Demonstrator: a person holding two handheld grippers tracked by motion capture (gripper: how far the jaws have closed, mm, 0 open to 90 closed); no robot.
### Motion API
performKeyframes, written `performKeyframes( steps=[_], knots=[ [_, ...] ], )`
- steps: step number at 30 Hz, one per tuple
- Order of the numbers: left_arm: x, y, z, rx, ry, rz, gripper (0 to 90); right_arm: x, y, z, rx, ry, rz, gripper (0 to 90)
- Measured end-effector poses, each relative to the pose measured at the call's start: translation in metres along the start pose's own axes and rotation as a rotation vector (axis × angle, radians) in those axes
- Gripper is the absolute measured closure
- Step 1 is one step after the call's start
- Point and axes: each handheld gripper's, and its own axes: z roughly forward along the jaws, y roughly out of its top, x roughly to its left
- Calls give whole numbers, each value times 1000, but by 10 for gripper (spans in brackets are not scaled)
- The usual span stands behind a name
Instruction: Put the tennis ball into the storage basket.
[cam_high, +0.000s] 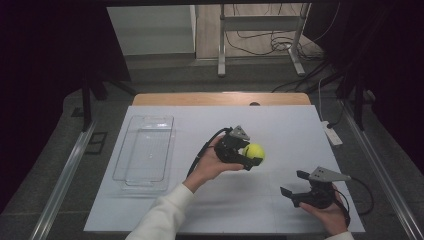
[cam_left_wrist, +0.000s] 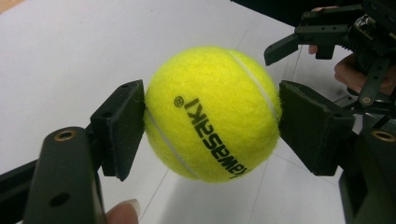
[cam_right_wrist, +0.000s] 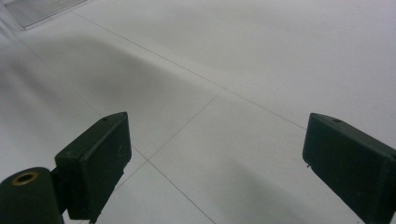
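Bright yellow-green felt tennis ball (cam_left_wrist: 212, 114), crossed by a pale whitish curved seam and printed with black lettering and a small black circled mark. Matte black two-jaw left gripper (cam_left_wrist: 211, 128), with dull brass-coloured rings at 2 screw holes and a light grey three-cornered plate on top. Matte black two-jaw right gripper (cam_right_wrist: 217, 161), same brass ring, same grey plate. White flat table sheet (cam_high: 280, 125), ruled with thin grey lines, soft grey shadows across it. Light brown wooden table edge (cam_high: 220, 98) beyond the sheet. Clear see-through plastic rectangular tray (cam_high: 145, 152), faint grid pattern on its floor. Cream-white knitted sleeve (cam_high: 160, 215). Dark grey speckled floor (cam_high: 45, 165).
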Motion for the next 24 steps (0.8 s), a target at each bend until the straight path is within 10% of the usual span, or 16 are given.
performKeyframes(
  steps=[24],
  knots=[
    [6, 0, -23, -43, 35, -11, 270, 1, 1, -1, -9, -3, 4, 82]
  ],
)
